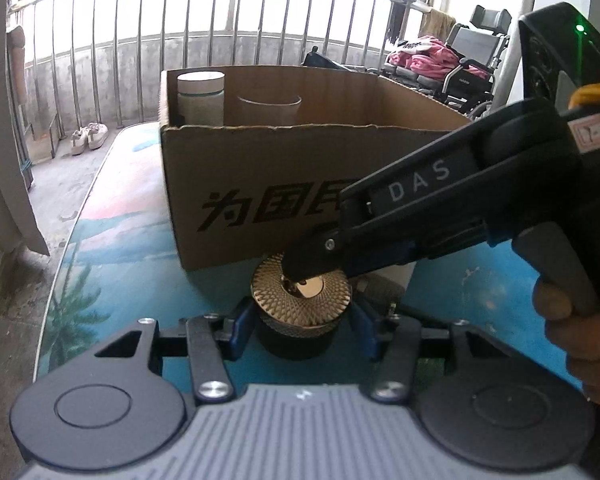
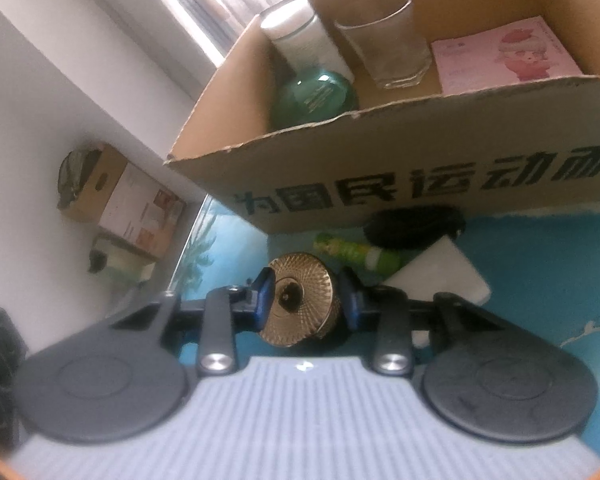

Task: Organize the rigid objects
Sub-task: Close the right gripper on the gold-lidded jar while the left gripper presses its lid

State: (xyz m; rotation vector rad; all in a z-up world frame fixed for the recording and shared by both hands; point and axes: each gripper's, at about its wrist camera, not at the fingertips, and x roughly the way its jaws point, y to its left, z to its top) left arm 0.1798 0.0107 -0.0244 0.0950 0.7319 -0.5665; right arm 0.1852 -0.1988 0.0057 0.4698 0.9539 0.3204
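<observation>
A round jar with a gold patterned lid [image 1: 328, 300] and a black base stands on the blue table just in front of a cardboard box [image 1: 260, 184]. My left gripper [image 1: 300, 328] is shut on the jar, one blue pad against each side. My right gripper [image 1: 300, 274] reaches in from the right, held by a hand [image 1: 572, 320], with its fingertips over the shiny centre of the lid. In the right wrist view the lid [image 2: 304, 272] shows between the right gripper's [image 2: 308, 304] blue pads. They stand apart above it and press on nothing.
The box [image 2: 380, 160] holds a green bottle with a white cap [image 2: 316, 92], a drinking glass [image 2: 384, 44] and a pink carton [image 2: 504, 54]. A green tube [image 2: 356, 254], a black object [image 2: 414, 226] and a white box [image 2: 440, 276] lie beside the jar. A wheelchair [image 1: 460, 72] stands behind.
</observation>
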